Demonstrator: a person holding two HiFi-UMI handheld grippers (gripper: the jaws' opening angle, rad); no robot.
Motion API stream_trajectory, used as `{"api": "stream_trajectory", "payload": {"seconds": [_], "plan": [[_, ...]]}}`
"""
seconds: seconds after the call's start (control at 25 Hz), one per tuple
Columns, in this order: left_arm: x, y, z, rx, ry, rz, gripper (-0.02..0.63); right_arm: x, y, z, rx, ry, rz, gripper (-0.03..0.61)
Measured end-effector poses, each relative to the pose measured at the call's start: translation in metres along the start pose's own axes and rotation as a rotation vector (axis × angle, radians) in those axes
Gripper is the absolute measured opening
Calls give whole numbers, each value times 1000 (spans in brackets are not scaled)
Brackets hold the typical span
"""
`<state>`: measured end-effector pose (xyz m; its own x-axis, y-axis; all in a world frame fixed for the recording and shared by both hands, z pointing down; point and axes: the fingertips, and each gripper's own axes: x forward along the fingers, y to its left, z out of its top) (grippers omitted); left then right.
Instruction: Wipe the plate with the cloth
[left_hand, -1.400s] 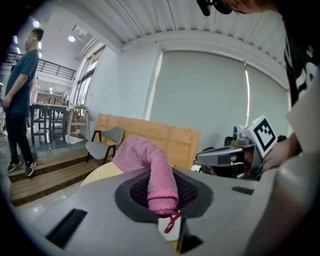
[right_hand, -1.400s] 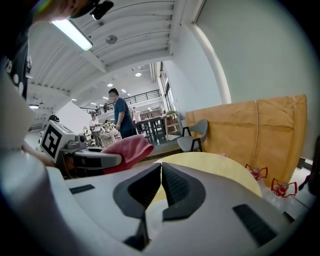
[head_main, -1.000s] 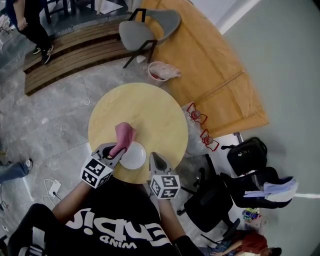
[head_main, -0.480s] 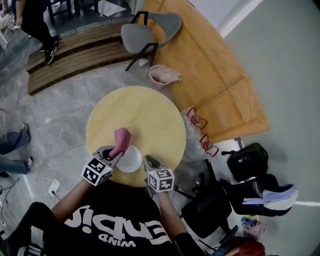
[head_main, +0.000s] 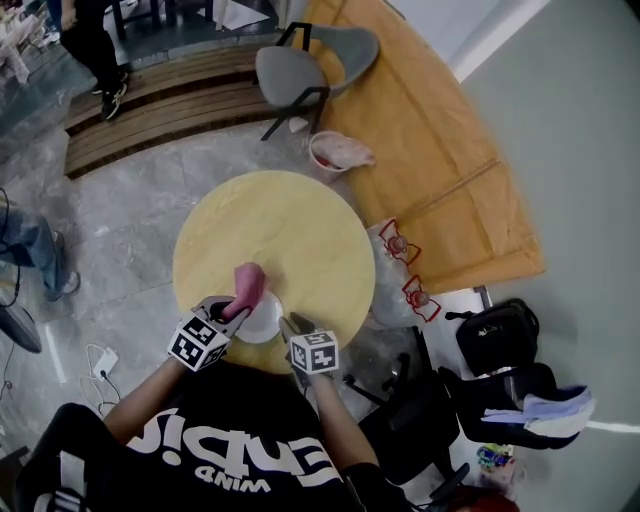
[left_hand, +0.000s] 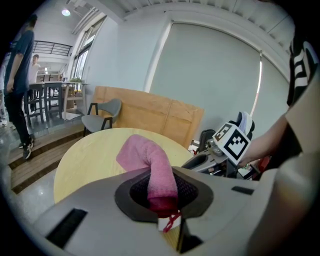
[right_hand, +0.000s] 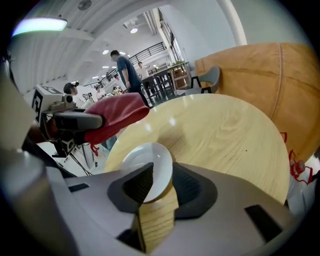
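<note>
Head view: a person in a black printed shirt stands at a round, pale wooden worktop (head_main: 290, 225), a two-jaw tool in each hand. The left tool (head_main: 228, 310) is clamped on a pink cloth (head_main: 248, 282), which reaches over the far left edge of a white plate (head_main: 260, 318). The plate sits at the near edge of the worktop, and the right tool (head_main: 290, 328) meets its near right rim. A grey chair (head_main: 320, 60) stands well beyond the worktop.

Left gripper view: the jaws are closed on one end of the cloth, with a small tag with red stitching showing just below the grip. The rest rises out of them and folds over toward the left. The right tool, with its marker cube, is close by on the right.

Right gripper view: the jaws grip the plate by its rim, one on either face. The plate tilts up from between them. Just beyond it to the left, the cloth juts from the left tool, above the plate's far edge.
</note>
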<state>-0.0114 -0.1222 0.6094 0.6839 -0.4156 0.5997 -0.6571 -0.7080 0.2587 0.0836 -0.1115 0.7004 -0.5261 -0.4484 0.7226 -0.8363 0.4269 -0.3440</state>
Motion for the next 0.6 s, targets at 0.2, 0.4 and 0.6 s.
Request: {"api": "stream_trajectory", "payload": {"seconds": [0.2, 0.4, 0.6], "plan": [[0, 1, -5, 9, 33, 11, 51, 13, -2, -12, 37, 50, 27, 124], [6, 1, -11, 5, 43, 14, 51, 26, -1, -20, 27, 90, 40, 125], [13, 1, -14, 11, 49, 2, 51, 34, 1, -24, -3, 127, 29, 124]]}}
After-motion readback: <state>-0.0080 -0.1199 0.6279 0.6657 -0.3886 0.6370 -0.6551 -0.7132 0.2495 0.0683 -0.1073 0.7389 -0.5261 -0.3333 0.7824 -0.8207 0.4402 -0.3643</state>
